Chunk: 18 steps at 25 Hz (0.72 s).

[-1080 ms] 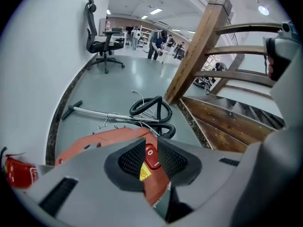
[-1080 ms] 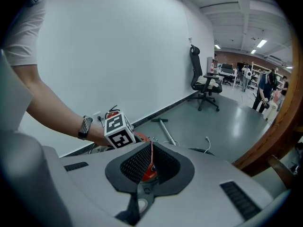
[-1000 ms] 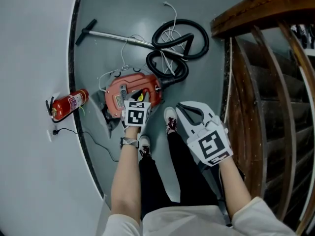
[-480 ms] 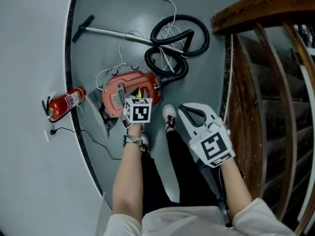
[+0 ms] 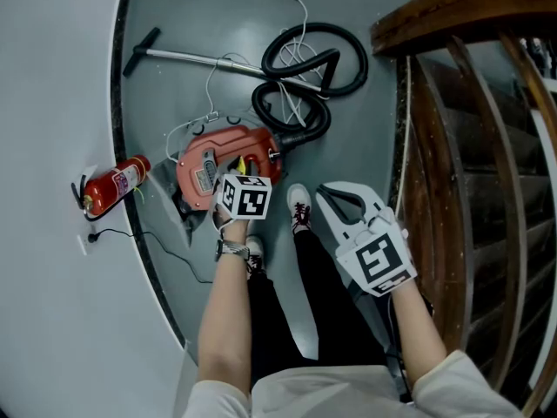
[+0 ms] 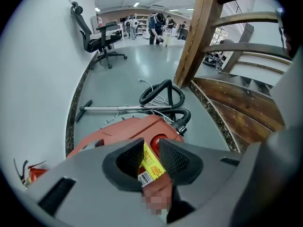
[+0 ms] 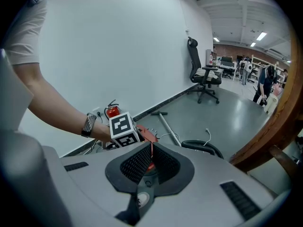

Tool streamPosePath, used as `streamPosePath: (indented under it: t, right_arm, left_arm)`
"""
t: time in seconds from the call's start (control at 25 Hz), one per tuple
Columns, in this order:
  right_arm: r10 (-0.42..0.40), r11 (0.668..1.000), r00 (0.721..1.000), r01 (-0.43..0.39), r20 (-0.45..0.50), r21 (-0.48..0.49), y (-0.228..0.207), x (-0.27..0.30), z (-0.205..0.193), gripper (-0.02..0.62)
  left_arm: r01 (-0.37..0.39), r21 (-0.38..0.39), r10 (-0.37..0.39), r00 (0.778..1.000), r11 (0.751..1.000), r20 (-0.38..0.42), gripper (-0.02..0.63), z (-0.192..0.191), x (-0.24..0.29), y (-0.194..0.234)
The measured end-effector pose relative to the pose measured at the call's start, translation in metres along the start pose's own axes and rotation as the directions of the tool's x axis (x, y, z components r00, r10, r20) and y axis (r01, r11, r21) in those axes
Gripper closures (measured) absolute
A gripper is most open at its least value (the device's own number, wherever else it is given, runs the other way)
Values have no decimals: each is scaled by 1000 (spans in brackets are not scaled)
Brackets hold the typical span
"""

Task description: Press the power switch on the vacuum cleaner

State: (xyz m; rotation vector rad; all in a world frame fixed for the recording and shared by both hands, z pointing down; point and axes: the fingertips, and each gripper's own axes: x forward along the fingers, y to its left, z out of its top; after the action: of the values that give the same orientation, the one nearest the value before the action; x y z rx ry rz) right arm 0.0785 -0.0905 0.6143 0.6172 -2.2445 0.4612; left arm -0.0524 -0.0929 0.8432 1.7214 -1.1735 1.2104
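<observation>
A red vacuum cleaner (image 5: 209,165) lies on the grey floor, its black hose (image 5: 306,70) coiled behind it. My left gripper (image 5: 242,181) points steeply down over the vacuum's top. In the left gripper view its jaws (image 6: 151,144) are opening. Nothing is between them; a yellow label (image 6: 150,162) and a round red button (image 6: 159,140) on the vacuum (image 6: 123,131) show through the gap. My right gripper (image 5: 324,192) hangs to the right over the person's shoe, away from the vacuum. Its jaws are shut and empty (image 7: 150,148).
A metal wand (image 5: 196,57) and white cord lie beyond the vacuum. A red fire extinguisher (image 5: 111,186) lies by the curved white wall at the left. A wooden staircase (image 5: 474,155) fills the right side. An office chair (image 6: 102,37) stands far back.
My left gripper has sunk a little toward the vacuum's top and tipped, its marker cube turning. The right gripper has hardly moved.
</observation>
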Motion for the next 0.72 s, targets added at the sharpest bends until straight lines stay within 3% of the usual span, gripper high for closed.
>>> streamPosePath:
  t: [0.72]
  right_arm:
    - [-4, 1000, 1000, 4, -11, 24, -1, 5, -5, 565]
  left_arm:
    - [-25, -31, 25, 1000, 999, -9, 471, 1, 2, 6]
